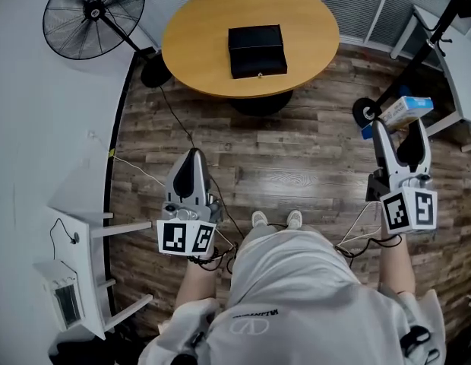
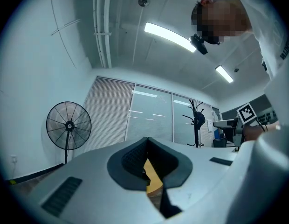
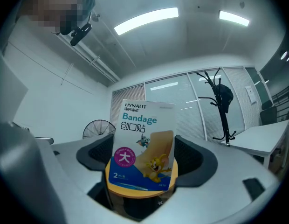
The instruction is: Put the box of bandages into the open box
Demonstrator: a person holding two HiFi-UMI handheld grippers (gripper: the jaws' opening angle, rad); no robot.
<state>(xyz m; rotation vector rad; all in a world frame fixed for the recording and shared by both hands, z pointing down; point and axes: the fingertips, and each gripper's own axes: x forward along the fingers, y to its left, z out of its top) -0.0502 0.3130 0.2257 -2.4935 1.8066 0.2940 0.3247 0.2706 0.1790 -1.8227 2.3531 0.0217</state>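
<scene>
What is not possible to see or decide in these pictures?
Black box, head view: too small and dark to tell if the lid is open.
Same box, right gripper view: hidden behind the bandage box held in the right tongs.
Left gripper view: the left tongs block the scene ahead, save a sliver of table.

Box (image 1: 257,50) on table (image 1: 197,40), fan (image 1: 93,14) left of table, bandage box (image 1: 406,110) right
</scene>
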